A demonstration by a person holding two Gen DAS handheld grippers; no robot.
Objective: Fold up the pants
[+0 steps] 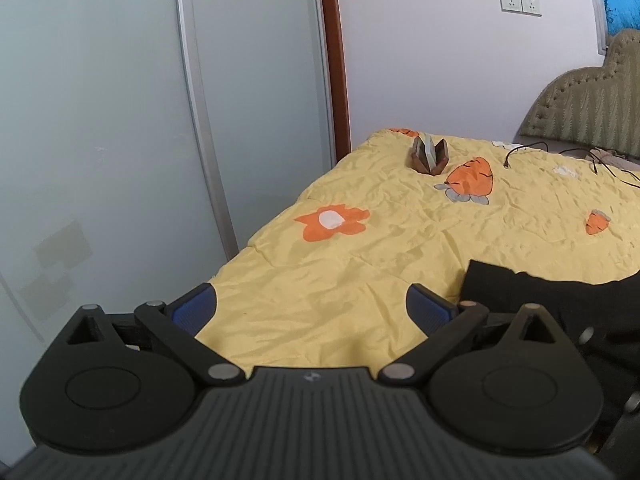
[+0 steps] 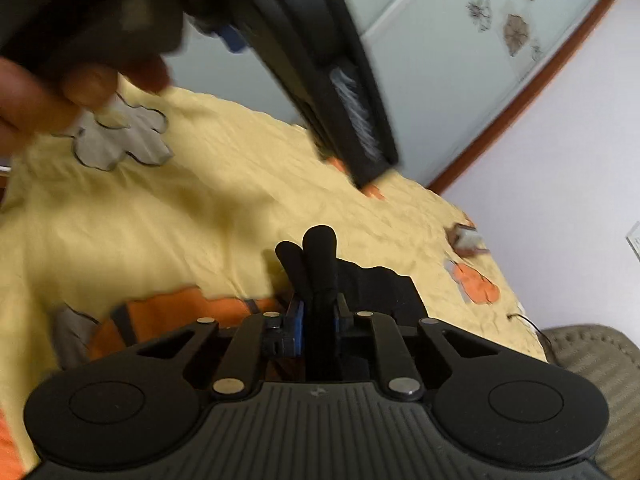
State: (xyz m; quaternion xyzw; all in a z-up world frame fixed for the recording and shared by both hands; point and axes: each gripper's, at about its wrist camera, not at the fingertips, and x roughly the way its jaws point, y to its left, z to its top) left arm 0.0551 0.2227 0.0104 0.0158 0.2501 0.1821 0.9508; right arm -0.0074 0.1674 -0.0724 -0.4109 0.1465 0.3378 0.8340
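Two grippers, right gripper (image 2: 316,312) pinching black pants (image 2: 320,264), left gripper (image 1: 312,308) wide apart

Pants (image 1: 560,300): you see only one black corner in the left wrist view; the right edge cuts off the rest.
Left tool (image 2: 312,40): blurred across your right wrist view, top edge crops it.
Hand (image 2: 60,80): blurred, cut by the left edge.
Far object (image 1: 430,156) on the bed (image 1: 320,280): too small to identify.
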